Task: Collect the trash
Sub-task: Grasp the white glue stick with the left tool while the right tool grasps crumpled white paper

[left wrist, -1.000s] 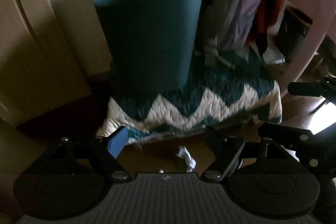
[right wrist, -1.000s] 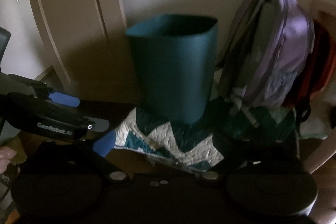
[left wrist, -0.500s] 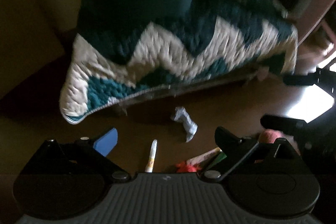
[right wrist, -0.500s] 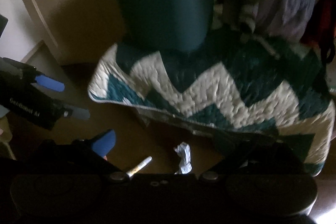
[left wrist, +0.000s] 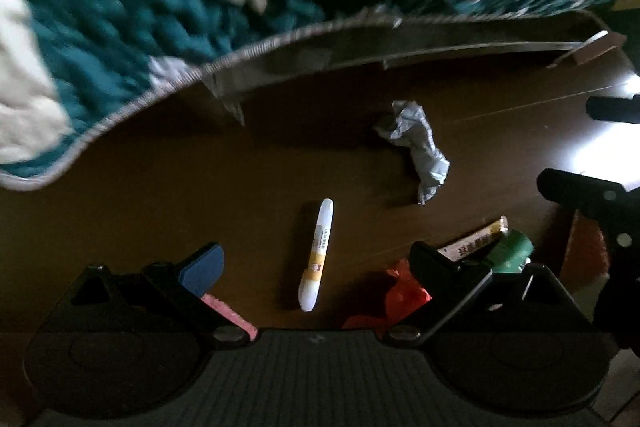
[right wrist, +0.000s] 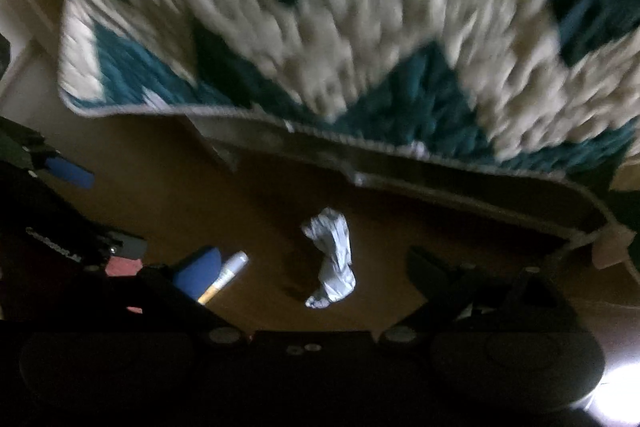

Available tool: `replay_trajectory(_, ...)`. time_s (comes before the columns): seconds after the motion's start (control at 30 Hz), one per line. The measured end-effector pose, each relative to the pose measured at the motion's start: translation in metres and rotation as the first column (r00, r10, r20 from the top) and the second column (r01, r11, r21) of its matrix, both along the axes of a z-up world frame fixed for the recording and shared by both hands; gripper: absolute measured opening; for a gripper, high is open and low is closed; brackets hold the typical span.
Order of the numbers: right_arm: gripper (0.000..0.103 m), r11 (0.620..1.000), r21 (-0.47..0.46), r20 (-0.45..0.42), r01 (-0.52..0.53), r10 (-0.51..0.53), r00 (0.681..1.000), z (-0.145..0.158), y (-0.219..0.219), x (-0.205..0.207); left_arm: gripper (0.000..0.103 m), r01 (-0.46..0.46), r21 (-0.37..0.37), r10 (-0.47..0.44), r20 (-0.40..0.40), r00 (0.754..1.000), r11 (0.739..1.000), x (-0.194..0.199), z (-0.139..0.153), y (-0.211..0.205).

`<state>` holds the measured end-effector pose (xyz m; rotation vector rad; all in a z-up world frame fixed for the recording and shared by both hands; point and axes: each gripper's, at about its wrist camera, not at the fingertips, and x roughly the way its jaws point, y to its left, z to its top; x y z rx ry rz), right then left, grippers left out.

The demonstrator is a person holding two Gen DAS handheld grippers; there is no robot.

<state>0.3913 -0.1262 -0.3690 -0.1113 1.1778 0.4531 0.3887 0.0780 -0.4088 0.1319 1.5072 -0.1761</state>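
Observation:
On the brown floor lie a crumpled white paper (left wrist: 416, 147), a white and yellow tube (left wrist: 317, 254), a red wrapper (left wrist: 400, 297), a brown snack bar wrapper (left wrist: 476, 240) and a green piece (left wrist: 514, 251). My left gripper (left wrist: 316, 263) is open and empty, low over the tube, which lies between its fingers. My right gripper (right wrist: 308, 267) is open and empty over the crumpled paper (right wrist: 331, 259); the tube (right wrist: 226, 277) shows by its left finger. The teal bin is out of view.
A teal and white zigzag quilt (left wrist: 120, 19) on a low platform hangs over the floor just beyond the trash; it also fills the top of the right wrist view (right wrist: 360, 27). The left gripper's body (right wrist: 60, 227) is at the left of that view.
Both grippers have tilted down and dropped toward the floor. The bin and backpack have left the views. The trash now looks larger and sits between the fingers.

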Motion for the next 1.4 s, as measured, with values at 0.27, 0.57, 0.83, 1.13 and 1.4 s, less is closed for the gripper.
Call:
replay_trajectory(0.27, 0.085, 0.999, -0.048, -0.147, -0.007, 0.000, 0.989, -0.093, 0.013, 0.023, 0.100, -0.051, 0.001, 0.051, -0.095, 0.994, 0.999, 0.005, -0.095, 0.009)
replay_trajectory(0.57, 0.079, 0.993, -0.105, -0.213, -0.048, 0.025, 0.977, -0.159, 0.028, 0.038, 0.098, -0.085, -0.006, 0.083, -0.118, 0.990, 0.996, -0.001, -0.167, 0.025)
replay_trajectory(0.83, 0.071, 0.992, -0.118, -0.238, -0.037, 0.008, 0.971, -0.190, 0.035, 0.045, 0.057, -0.093, -0.009, 0.090, -0.148, 0.985, 0.996, -0.011, -0.197, 0.036)
replay_trajectory(1.13, 0.051, 0.986, -0.160, -0.231, -0.047, 0.009, 0.973, -0.203, 0.041, 0.043, 0.021, -0.078, -0.029, 0.073, -0.143, 0.987, 0.997, -0.014, -0.196, 0.031)
replay_trajectory(1.4, 0.035, 0.986, -0.166, -0.214, -0.015, -0.021, 0.977, -0.192, 0.039, 0.044, 0.017, -0.106, -0.025, 0.101, -0.159, 0.982, 0.994, -0.008, -0.191, 0.032)
